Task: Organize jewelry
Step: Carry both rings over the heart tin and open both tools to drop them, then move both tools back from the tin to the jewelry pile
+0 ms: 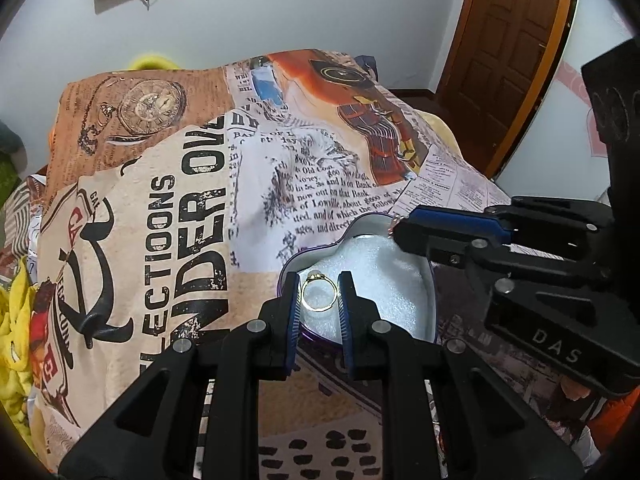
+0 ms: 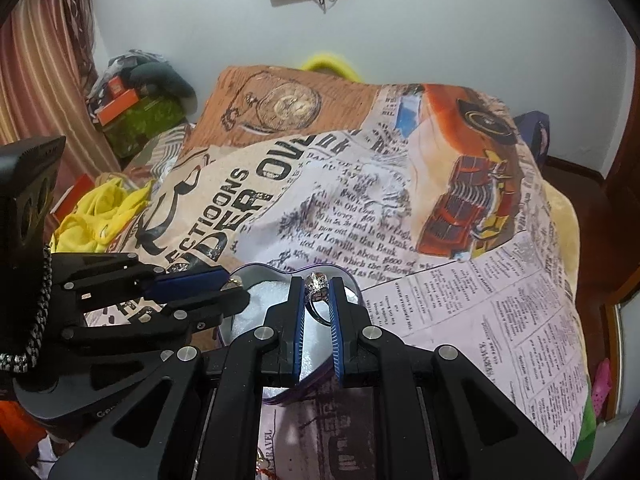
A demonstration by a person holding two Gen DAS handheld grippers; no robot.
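**Two rings held over the heart-shaped tin**

Left gripper (image 1: 319,294) clenched on a gold ring (image 1: 319,293), pads pressing both sides of the band, small pale stone toward the tips; poised above the white foam lining of the heart-shaped tin (image 1: 431,280), near its left lobe. Right gripper (image 2: 317,298) clamped on a silver ring (image 2: 317,290), ornate top at the fingertips; hanging over the same tin (image 2: 256,270), toward its right lobe. Tin open, resting on a printed cloth (image 1: 160,216) with newspaper text, a pocket watch and an orange car; both grippers angled downward, tips close together over the foam.
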